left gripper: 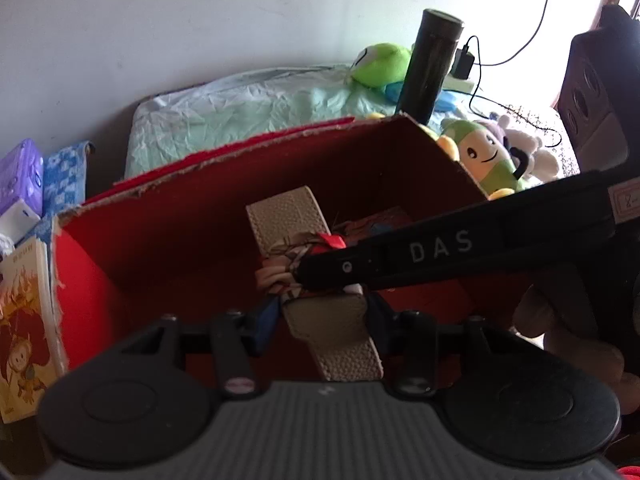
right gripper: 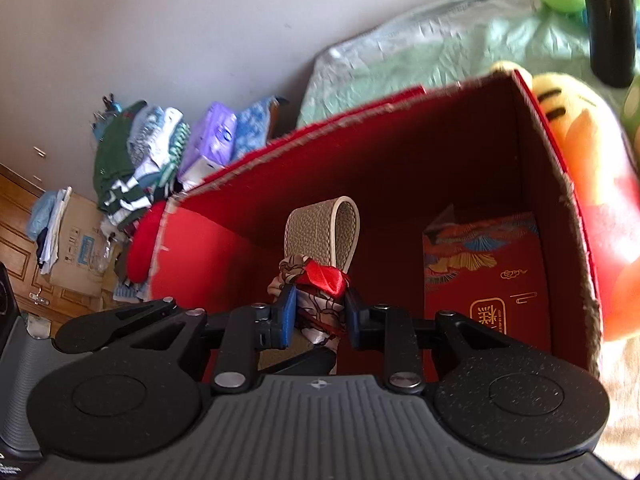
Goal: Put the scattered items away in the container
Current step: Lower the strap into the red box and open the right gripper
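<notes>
A beige leather strap (left gripper: 332,320) with a patterned scarf (left gripper: 286,264) and a red ribbon (left gripper: 332,240) knotted round it hangs over the open red cardboard box (left gripper: 240,152). My left gripper (left gripper: 323,318) is shut on the strap's near end, blue pads on both sides. In the right wrist view my right gripper (right gripper: 320,316) is shut on the scarf-wrapped part (right gripper: 320,308), and the strap's loop (right gripper: 320,232) stands up beyond it inside the red box (right gripper: 320,128). The right gripper's black finger (left gripper: 400,256) crosses the left wrist view from the right.
A red printed packet (right gripper: 488,272) lies in the box. Behind it are a mint bag (left gripper: 240,108), a black flask (left gripper: 432,64), a green plush (left gripper: 380,64) and a smiling plush (left gripper: 484,156). A book (left gripper: 24,328) and tissue packs (left gripper: 20,176) sit left; an orange plush (right gripper: 592,168) presses the box's right wall.
</notes>
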A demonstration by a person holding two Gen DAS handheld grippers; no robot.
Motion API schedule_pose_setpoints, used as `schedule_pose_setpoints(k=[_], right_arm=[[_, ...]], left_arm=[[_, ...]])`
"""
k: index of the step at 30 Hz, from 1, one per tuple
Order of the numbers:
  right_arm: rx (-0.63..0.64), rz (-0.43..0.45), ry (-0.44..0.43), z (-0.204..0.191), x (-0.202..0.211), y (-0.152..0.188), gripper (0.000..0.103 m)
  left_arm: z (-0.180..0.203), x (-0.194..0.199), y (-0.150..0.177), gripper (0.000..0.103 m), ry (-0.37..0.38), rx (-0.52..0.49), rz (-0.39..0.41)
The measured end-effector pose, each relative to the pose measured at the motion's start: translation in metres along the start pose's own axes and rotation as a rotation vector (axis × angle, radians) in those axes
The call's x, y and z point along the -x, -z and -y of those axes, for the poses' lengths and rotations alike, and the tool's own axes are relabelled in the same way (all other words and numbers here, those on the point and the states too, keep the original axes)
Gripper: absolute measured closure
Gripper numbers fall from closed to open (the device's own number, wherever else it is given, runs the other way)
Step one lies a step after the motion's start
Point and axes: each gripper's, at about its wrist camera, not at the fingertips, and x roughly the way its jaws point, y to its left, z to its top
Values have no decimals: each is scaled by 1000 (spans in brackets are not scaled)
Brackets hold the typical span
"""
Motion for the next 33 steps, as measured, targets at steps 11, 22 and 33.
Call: schedule_pose_setpoints(k=[11,22,33], right_arm=[[109,-124,109,-8,-28,-7,78],[18,-52,125,5,-18,0,82],[-16,-74,127,8,-20,-10,81]], left_arm=[[-8,-40,-13,60,42,97,-170],[-13,-40,-12,63,105,159,-165],[-25,-30,-9,63,123,235,-97]])
